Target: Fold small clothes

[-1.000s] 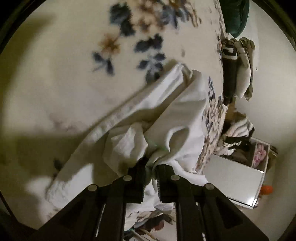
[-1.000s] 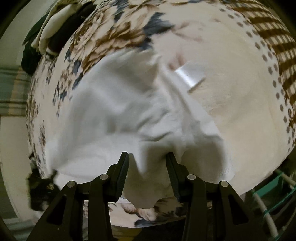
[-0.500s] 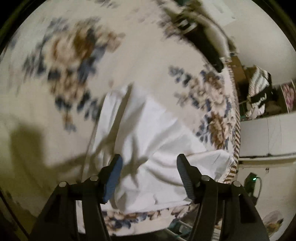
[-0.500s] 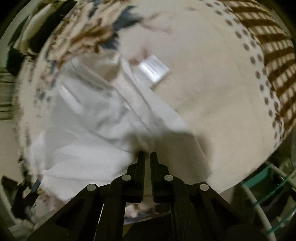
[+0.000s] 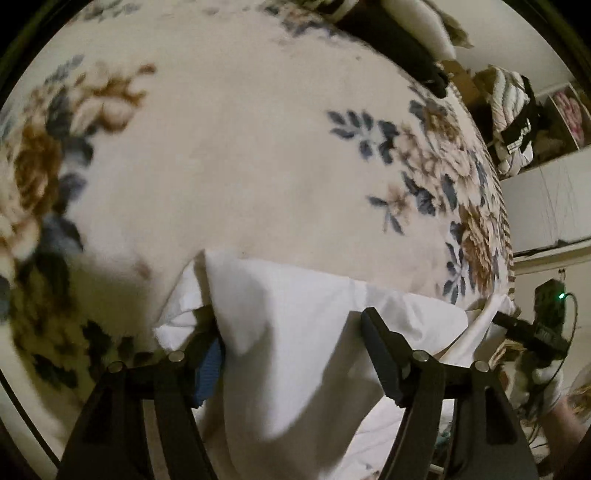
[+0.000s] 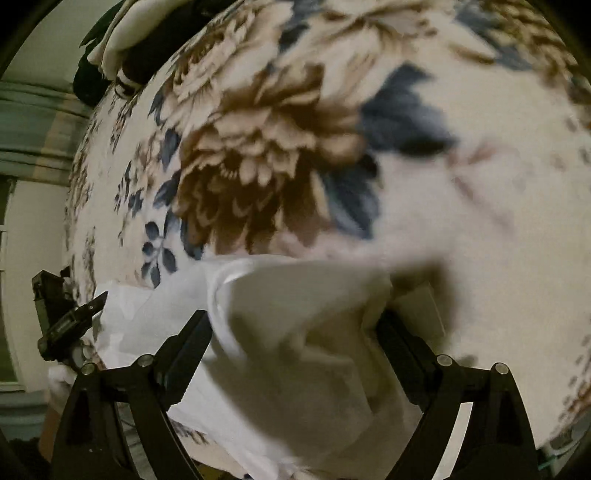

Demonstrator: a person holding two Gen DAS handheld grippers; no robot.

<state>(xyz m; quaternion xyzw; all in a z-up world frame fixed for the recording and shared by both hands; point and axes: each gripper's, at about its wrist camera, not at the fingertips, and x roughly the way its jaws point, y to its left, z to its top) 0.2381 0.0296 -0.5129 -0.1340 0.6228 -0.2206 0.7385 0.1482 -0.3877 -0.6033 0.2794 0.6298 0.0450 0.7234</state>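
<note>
A small white garment (image 5: 295,332) lies on the floral blanket (image 5: 240,166), bunched at the bed's near edge. My left gripper (image 5: 291,334) hovers over it with its jaws wide apart and closing. The cloth sits between them and drapes against the left finger (image 5: 207,347), but no pad presses it. My right gripper (image 6: 293,325) has its jaws opening, with a raised fold of the garment (image 6: 295,314) loose between them. Each gripper shows in the other's view: the right gripper (image 5: 532,332) at the cloth's far corner, the left gripper (image 6: 70,317) at the left edge.
A pile of dark and pale clothes (image 5: 399,33) lies at the blanket's far edge and shows again as a clothes pile (image 6: 122,48). Striped laundry (image 5: 511,107) sits on a shelf beyond the bed, above a white cabinet (image 5: 546,206). A gloved hand (image 5: 546,380) holds the right gripper.
The left gripper let go of the cloth, opened, rolled and shifted along the bed. The right gripper shut on the cloth, then opened wide. The garment now lies more compact, near the edge.
</note>
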